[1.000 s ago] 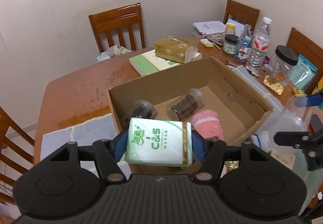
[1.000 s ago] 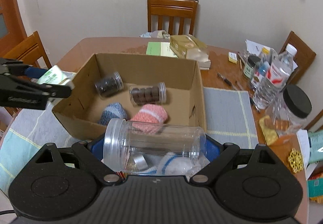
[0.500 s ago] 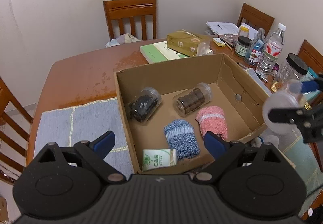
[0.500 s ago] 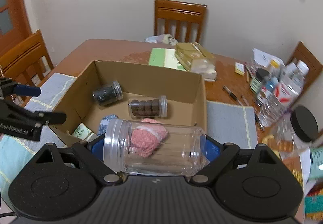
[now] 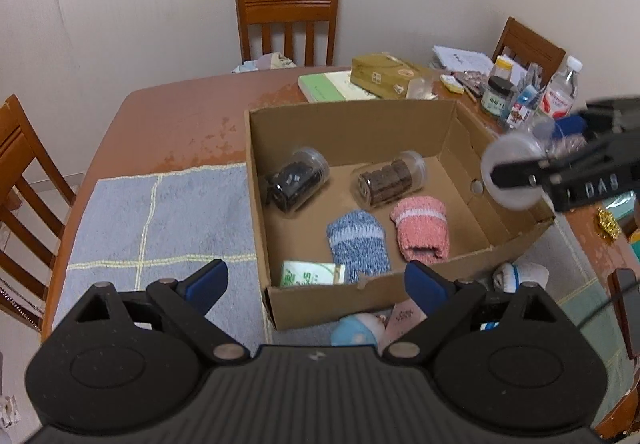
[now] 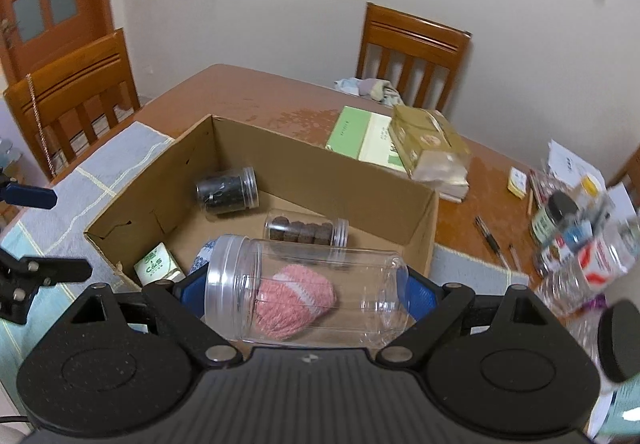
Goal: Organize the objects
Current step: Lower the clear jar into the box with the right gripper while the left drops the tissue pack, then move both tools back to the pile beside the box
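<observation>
An open cardboard box sits on the table. Inside lie a jar of dark pieces, a jar of brown discs, a blue sock roll, a pink sock roll and a green-and-white tissue pack in the near corner. My left gripper stands open and empty over the box's near wall. My right gripper is shut on an empty clear plastic jar, held sideways above the box's near right edge; the same jar shows over the box's right wall in the left wrist view.
A blue-grey placemat lies left of the box. Behind it are a green book and a gold packet. Bottles and jars crowd the right side. More sock rolls lie in front of the box. Wooden chairs surround the table.
My left gripper let go of the tissue pack, which now lies in the box's near corner, and its jaws stand wide. My right gripper carried the clear jar left, over the box.
</observation>
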`<state>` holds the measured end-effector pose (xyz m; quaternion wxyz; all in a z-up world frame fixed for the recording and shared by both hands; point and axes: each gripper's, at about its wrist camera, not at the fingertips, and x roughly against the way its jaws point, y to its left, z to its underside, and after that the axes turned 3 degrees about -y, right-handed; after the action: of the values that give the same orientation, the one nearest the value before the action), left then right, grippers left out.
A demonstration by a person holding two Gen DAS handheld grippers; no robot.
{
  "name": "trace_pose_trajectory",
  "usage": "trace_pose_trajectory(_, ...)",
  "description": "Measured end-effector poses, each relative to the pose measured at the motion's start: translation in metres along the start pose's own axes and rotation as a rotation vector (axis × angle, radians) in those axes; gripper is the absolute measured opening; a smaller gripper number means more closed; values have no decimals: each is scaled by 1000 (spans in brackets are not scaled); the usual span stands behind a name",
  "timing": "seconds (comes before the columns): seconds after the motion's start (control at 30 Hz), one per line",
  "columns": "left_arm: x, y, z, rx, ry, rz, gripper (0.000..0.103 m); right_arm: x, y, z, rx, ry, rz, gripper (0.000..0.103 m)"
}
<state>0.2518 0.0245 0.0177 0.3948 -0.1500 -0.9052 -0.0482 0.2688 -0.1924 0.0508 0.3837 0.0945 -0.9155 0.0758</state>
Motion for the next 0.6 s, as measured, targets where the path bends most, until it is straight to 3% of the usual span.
trace_pose_trajectory(0.2,-1,-9,3,19,7,-38,95,-15,-7,-9,82,23,-32,95)
trace_pose_trajectory(0.27,0,-11,3,54,13,-40,95,-20,-9,-9,90,42,-46,99)
trace_pose_trajectory(0.4,3,-16,10,88,-20,-28,100,-15,-13,-3,86,18,-64,103)
trace_pose_trajectory(0.47,2,-19,17,85,-45,-40,100,-11,-15,3,88,-1,-33,103)
trace_pose_trajectory(0.6,4,-21,30,100,-32,-67,100,1,-19,24,8,-1,-17,103)
